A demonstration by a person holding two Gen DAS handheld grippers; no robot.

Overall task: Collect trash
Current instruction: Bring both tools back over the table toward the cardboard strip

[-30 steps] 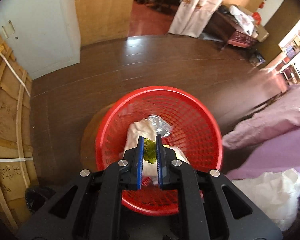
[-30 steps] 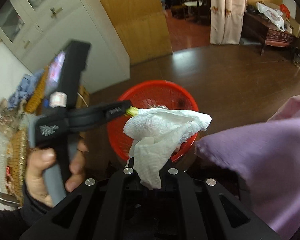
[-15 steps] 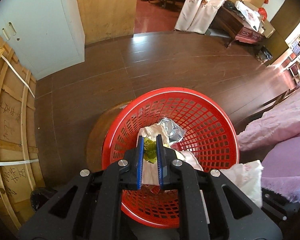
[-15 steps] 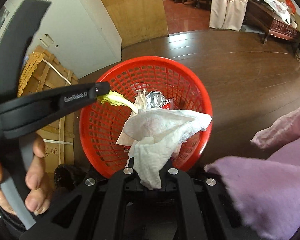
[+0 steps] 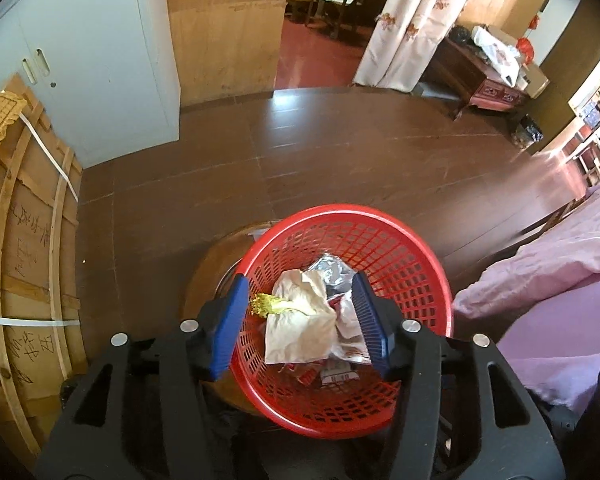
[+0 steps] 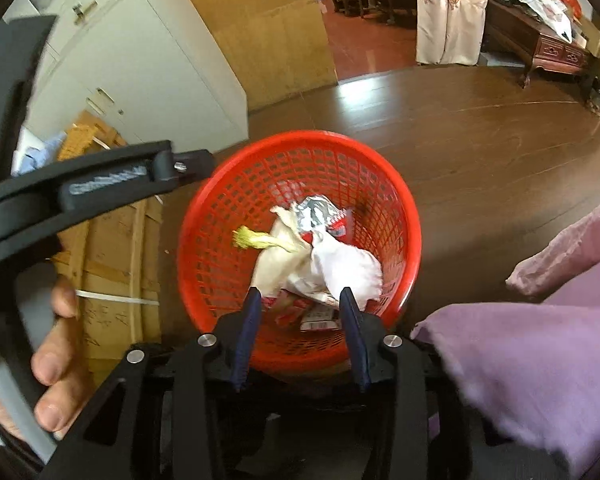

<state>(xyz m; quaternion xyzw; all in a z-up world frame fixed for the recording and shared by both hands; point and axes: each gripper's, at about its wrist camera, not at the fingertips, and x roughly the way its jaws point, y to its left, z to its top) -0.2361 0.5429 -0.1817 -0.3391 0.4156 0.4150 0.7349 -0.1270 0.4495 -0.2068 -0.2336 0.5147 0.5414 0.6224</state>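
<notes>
Over the red basket (image 5: pixel 420 264), the left gripper (image 5: pixel 300 320) and right gripper (image 6: pixel 300 332) have both just spread their jaws, nothing between them now. Yellow-green scrap (image 5: pixel 266 305) and white tissue (image 6: pixel 348 268) lie inside the basket on crumpled wrappers (image 5: pixel 332 276).
</notes>
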